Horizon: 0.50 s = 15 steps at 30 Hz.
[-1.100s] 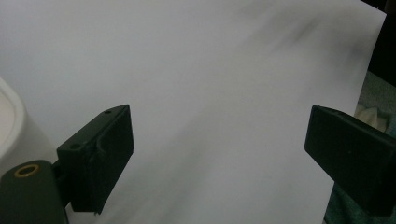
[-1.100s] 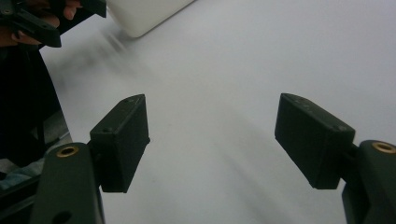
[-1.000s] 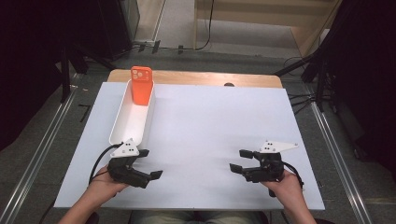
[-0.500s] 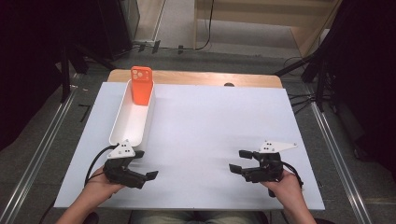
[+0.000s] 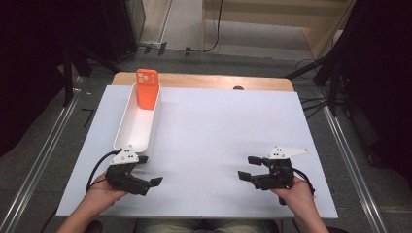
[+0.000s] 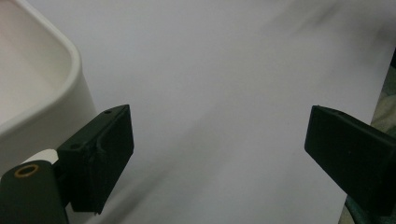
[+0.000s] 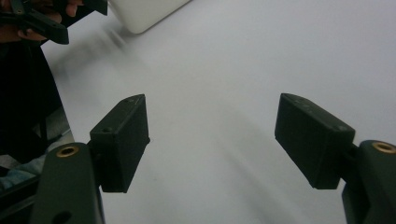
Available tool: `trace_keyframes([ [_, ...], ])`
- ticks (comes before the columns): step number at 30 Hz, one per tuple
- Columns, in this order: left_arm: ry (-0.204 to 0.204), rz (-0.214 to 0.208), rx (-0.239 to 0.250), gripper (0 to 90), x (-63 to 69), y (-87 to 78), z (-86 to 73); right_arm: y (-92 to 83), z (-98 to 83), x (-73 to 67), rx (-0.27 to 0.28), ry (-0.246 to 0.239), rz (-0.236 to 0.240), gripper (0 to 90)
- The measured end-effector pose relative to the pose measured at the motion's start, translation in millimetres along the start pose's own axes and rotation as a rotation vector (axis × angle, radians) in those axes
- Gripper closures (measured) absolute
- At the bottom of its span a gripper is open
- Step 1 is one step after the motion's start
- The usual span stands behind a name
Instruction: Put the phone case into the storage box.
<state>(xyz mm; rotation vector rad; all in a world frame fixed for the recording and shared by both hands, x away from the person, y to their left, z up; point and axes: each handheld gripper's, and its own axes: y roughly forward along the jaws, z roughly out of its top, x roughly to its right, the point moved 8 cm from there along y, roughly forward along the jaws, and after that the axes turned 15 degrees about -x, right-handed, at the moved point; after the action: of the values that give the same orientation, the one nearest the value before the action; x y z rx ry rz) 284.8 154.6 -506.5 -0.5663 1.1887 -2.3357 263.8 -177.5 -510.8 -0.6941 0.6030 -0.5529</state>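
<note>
A long white tray [image 5: 127, 130] lies on the left side of the white board [image 5: 218, 126]. An orange phone [image 5: 147, 89] stands upright at the tray's far end, camera side toward me. My left gripper [image 5: 149, 170] rests just past the tray's near end, held in a hand, its jaws pointing right. In the left gripper view the gripper [image 6: 219, 154] is open over bare board, with the tray's rounded corner [image 6: 51, 88] at its left. My right gripper [image 5: 248, 167] sits near the front right, jaws pointing left. In its own view it [image 7: 212, 140] is open with nothing between the jaws.
A wooden tabletop strip [image 5: 204, 80] shows beyond the board's far edge. Metal rails [image 5: 43, 155] run along both sides on the floor. In the right gripper view the tray's near corner [image 7: 144, 14] and the other hand's gripper [image 7: 42, 18] lie farther off.
The left gripper has drifted slightly left and toward the near edge. The right gripper has stayed put.
</note>
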Motion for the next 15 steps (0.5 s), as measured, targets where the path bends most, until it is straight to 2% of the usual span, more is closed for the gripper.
trace_keyframes([
  [15,-0.005,0.011,0.009,7.9,-2.3,-1.8,0.8,0.1,-0.1,-0.5,-0.002,0.001,0.004,25.0],
])
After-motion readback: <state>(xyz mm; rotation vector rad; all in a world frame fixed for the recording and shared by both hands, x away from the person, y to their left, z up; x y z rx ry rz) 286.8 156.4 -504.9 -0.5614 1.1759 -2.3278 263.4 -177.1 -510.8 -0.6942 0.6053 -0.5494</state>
